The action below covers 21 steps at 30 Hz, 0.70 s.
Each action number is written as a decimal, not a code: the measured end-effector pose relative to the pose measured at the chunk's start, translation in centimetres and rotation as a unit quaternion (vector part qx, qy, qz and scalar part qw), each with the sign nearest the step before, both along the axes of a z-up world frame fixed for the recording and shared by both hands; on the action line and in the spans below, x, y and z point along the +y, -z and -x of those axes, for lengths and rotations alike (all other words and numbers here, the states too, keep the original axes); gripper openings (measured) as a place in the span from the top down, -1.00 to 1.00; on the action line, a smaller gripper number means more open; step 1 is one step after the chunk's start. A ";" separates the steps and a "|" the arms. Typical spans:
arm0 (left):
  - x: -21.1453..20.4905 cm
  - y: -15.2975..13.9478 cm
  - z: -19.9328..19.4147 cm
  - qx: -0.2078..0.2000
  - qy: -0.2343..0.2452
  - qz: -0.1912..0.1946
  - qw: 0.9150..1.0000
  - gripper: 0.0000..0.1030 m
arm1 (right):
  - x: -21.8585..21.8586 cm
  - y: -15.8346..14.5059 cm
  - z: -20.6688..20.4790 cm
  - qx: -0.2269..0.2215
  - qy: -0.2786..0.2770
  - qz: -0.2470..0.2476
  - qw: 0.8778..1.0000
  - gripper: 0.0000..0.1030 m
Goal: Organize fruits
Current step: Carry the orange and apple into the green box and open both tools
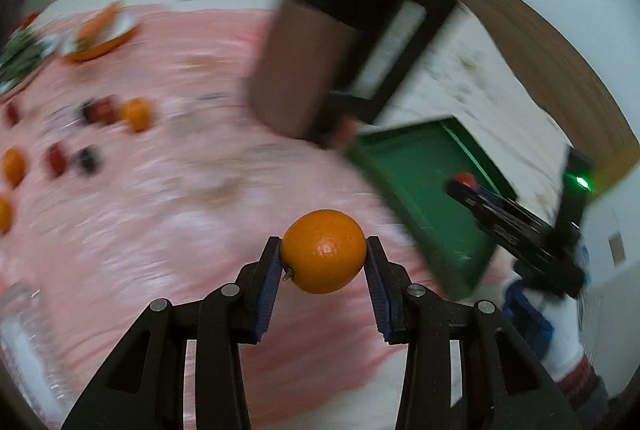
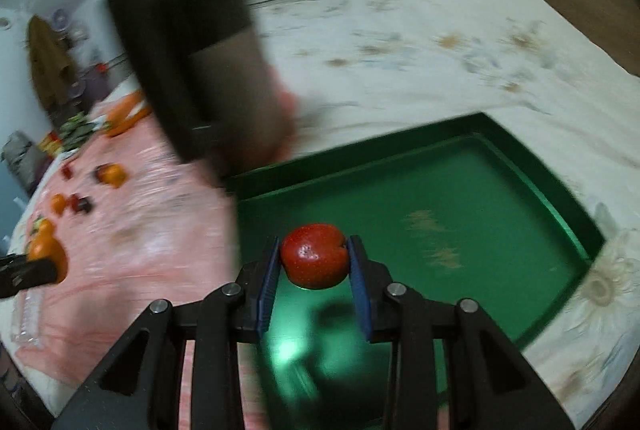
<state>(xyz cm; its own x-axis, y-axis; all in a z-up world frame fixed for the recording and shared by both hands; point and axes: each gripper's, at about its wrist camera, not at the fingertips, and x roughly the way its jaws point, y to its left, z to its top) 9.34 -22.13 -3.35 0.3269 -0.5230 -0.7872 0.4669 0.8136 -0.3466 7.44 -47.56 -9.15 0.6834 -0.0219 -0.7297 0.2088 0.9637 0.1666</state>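
My left gripper (image 1: pixel 323 257) is shut on an orange (image 1: pixel 323 254), held above the pink cloth (image 1: pixel 160 210). My right gripper (image 2: pixel 313 258) is shut on a red strawberry (image 2: pixel 313 256), hanging over the near left part of the green tray (image 2: pixel 460 198). In the left wrist view the green tray (image 1: pixel 420 182) lies to the right, with the right gripper (image 1: pixel 472 190) and its strawberry over it. In the right wrist view the left gripper's tip with the orange (image 2: pixel 46 254) shows at the left edge. Several oranges (image 1: pixel 136 114) and red and dark fruits (image 1: pixel 100 110) lie scattered on the cloth.
A dark bag with a brown side (image 1: pixel 320 62) stands between the cloth and the tray. An orange bowl holding a carrot (image 1: pixel 100 34) and leafy greens (image 1: pixel 20 54) sit at the far left. A clear plastic container (image 1: pixel 24 342) is near left. A flowered bedsheet (image 2: pixel 440 42) surrounds the tray.
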 end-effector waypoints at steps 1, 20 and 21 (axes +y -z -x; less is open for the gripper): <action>-2.0 -0.2 0.2 -0.003 0.017 0.000 1.000 0.30 | -1.3 0.3 0.0 0.003 0.009 0.002 1.000 0.52; -20.9 5.5 0.5 0.000 0.157 -0.110 0.981 0.30 | -11.6 4.7 0.7 0.029 0.083 0.014 0.996 0.50; -20.9 5.9 0.5 0.002 0.157 -0.114 0.981 0.30 | -11.6 4.8 0.9 0.028 0.084 0.015 0.996 0.50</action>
<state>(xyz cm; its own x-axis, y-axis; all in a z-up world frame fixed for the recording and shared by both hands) 8.87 -43.03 -9.23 0.1735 -0.4083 -0.8962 0.7062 0.6859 -0.1757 6.56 -59.12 -13.93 0.6268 -0.1546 -0.7637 0.3751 0.9189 0.1219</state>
